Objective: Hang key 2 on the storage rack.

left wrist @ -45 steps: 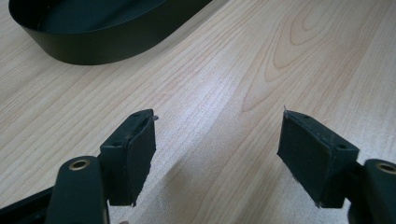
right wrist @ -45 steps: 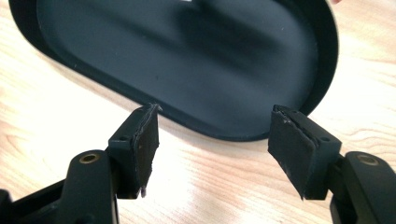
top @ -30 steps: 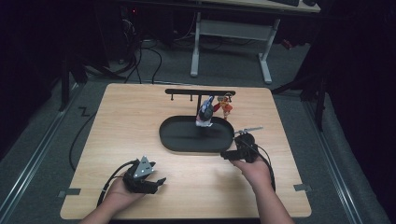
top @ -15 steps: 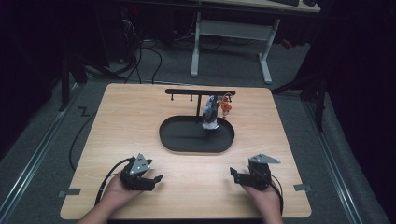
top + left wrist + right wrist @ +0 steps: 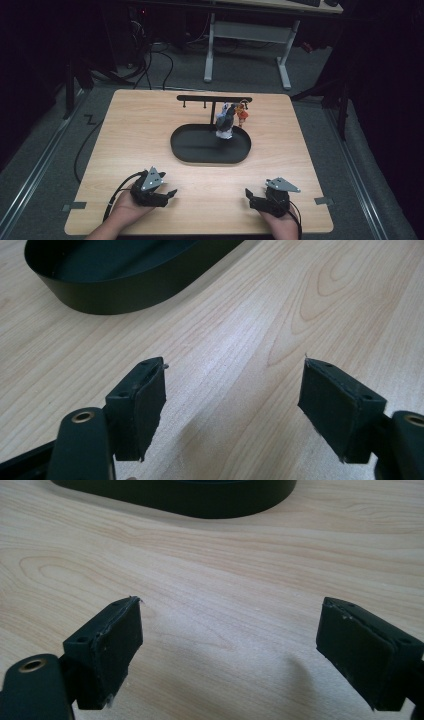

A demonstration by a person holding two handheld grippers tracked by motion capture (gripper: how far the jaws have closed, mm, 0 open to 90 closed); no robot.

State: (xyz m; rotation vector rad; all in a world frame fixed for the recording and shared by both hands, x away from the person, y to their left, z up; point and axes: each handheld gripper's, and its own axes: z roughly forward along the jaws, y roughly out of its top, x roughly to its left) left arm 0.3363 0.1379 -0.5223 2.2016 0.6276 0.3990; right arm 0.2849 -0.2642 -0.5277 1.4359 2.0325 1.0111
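A black oval tray [image 5: 210, 161] lies mid-table with a black T-shaped hook rack [image 5: 214, 98] rising behind it. Under the rack's right end hang a grey-and-white figure [image 5: 225, 122] and a small orange one [image 5: 242, 114]. My left gripper [image 5: 170, 194] rests near the table's front left, open over bare wood [image 5: 235, 385], with the tray [image 5: 125, 285] ahead of it. My right gripper [image 5: 248, 196] sits at the front right, pointing left. Its jaws have just been opening and stand wide with nothing between them [image 5: 230, 630]. The tray's wall [image 5: 200, 500] is ahead of it.
The light wooden table [image 5: 125, 130] stands on a dark floor, with cables trailing off its left side. A white desk frame [image 5: 247, 35] stands behind the table. Bare wood lies between the two grippers and the tray.
My right gripper has pulled back from beside the tray's right end to the front right of the table and sunk lower. The left gripper has kept its place.
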